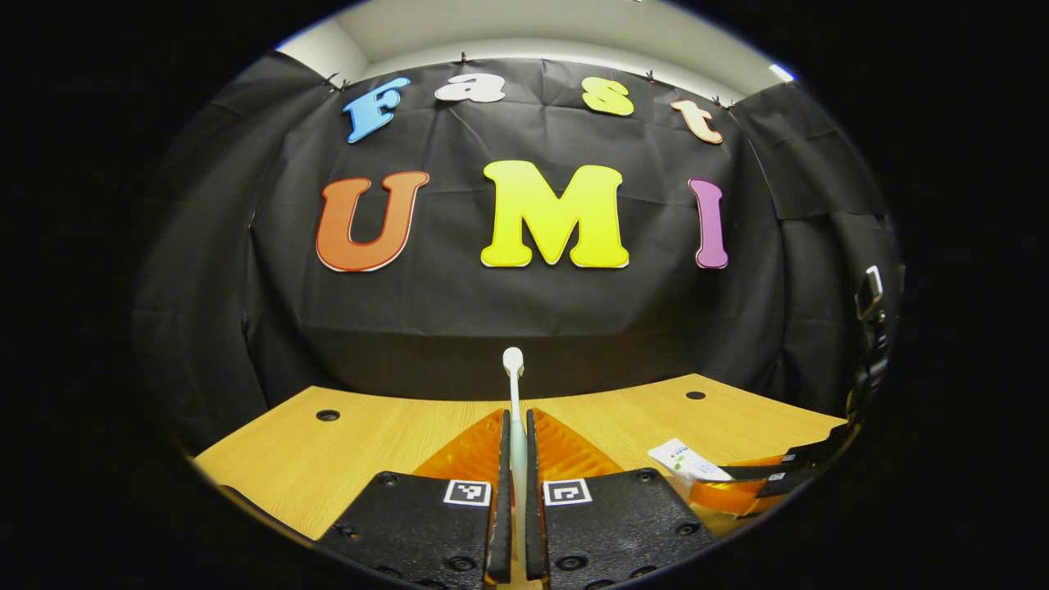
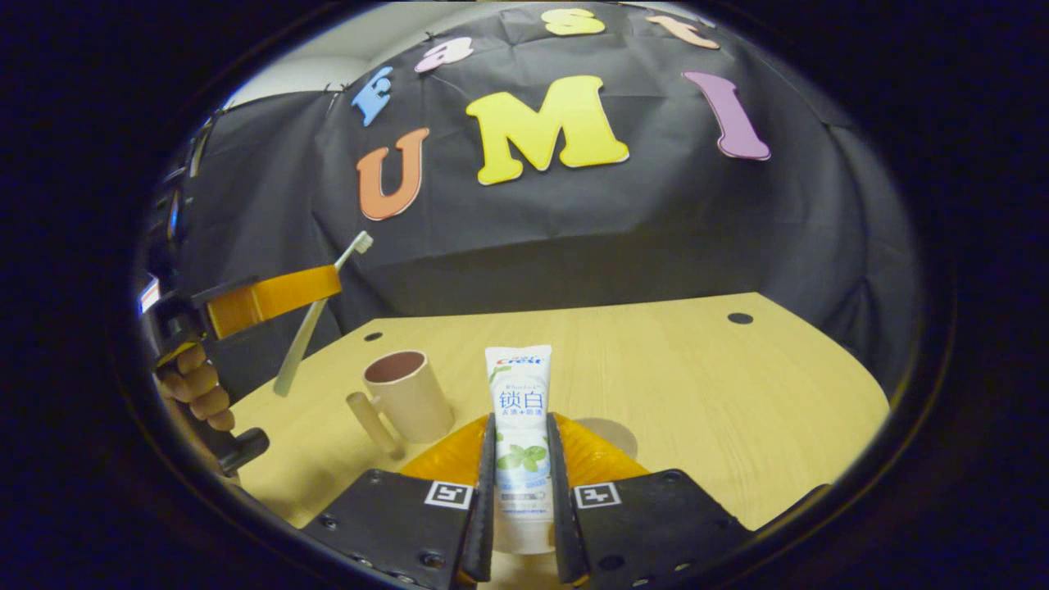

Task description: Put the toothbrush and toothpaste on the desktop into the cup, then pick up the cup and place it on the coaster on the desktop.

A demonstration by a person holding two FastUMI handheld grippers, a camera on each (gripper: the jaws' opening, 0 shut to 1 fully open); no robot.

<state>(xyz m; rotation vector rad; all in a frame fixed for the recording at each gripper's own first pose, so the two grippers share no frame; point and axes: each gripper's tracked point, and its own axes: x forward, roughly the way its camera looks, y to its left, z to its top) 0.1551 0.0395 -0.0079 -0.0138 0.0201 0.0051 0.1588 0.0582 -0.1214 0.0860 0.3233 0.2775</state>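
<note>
Both tools are loaded. Left gripper (image 1: 515,459) pinches the toothbrush (image 1: 514,385) mid-handle: light, stiff, judged slippery. Cup (image 2: 407,395) stands open on the desktop (image 2: 697,385), empty. Right gripper (image 2: 519,467) clamps the toothpaste (image 2: 518,393) low down; judged soft, so gentle pressure only.

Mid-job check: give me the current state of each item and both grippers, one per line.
left gripper: shut on the toothbrush.
toothbrush: held off the desk, tilted, head up.
right gripper: shut on the toothpaste.
toothpaste: held between the fingers, not in the cup.
cup: upright on the desk, nothing in it.
coaster: on the desk, partly hidden, bare.
</note>
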